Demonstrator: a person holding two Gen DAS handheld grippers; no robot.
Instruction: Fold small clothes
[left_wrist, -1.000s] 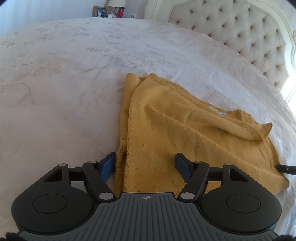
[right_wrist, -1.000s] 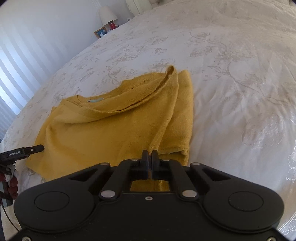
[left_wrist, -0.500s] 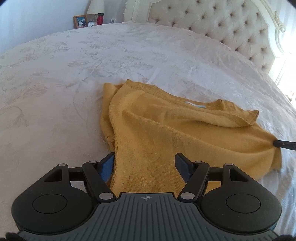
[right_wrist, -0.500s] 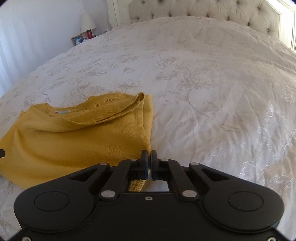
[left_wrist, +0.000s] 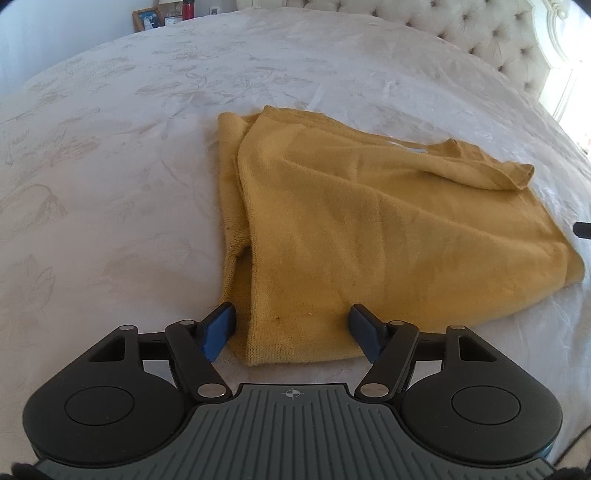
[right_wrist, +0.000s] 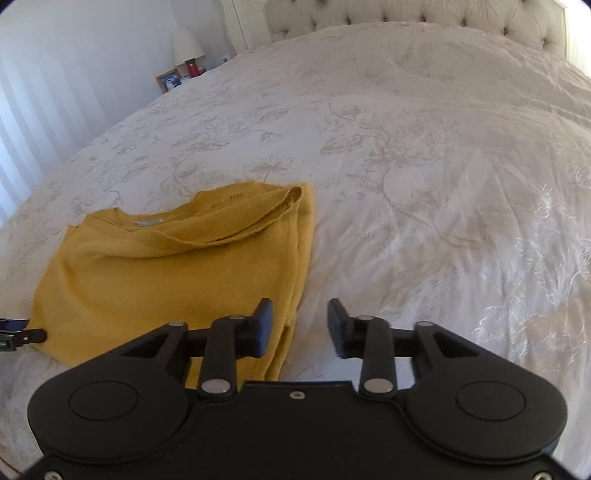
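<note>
a white bedspread with a pale floral pattern fills most of what i see. a cream tufted headboard runs along twelve o'clock. at about ten o'clock from my right side stand a white lamp, a red bottle and a framed photo, close together. the white wall rises behind them.

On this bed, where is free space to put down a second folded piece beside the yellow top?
The bedspread is bare between the yellow top and the headboard, and on the wide side past the top's folded edge. It is crowded only at the near edge, where the left tongs and the opening right tongs stand.
</note>
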